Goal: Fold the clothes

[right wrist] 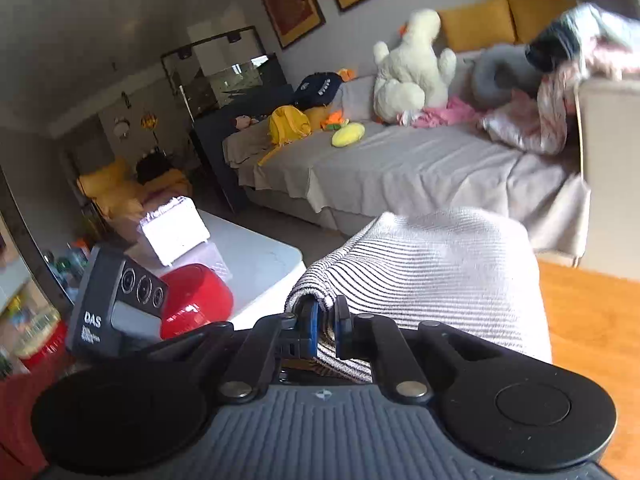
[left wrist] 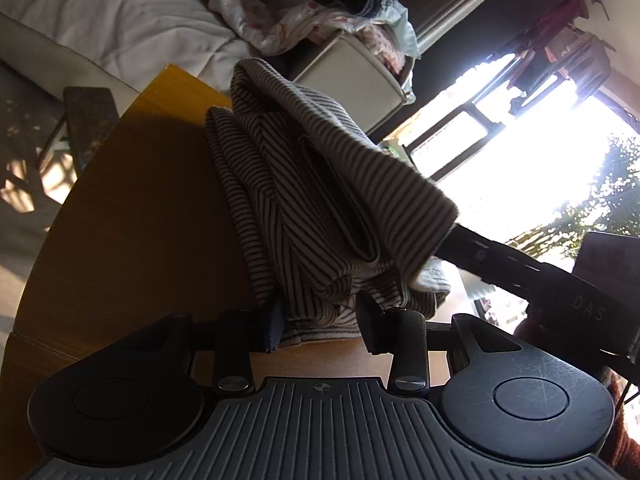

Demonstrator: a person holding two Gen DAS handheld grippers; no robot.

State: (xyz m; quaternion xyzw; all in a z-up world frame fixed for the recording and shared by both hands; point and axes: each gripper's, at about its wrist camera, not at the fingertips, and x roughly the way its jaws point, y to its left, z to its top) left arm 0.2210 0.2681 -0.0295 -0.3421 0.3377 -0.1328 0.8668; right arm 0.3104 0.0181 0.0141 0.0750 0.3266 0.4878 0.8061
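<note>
Closest in, the right tongs (right wrist: 325,330) are pinched tight on a hem of the striped garment (right wrist: 432,276), which drapes up and over them above the wooden surface (right wrist: 588,320). The left tongs (left wrist: 320,326) stand partly parted with a bunched fold of the same striped cloth (left wrist: 304,200) between their pads; whether the pads press it I cannot tell. Farther off lie a grey-covered bed (right wrist: 400,168), a white plush toy (right wrist: 412,68) and a bright window (left wrist: 520,152).
</note>
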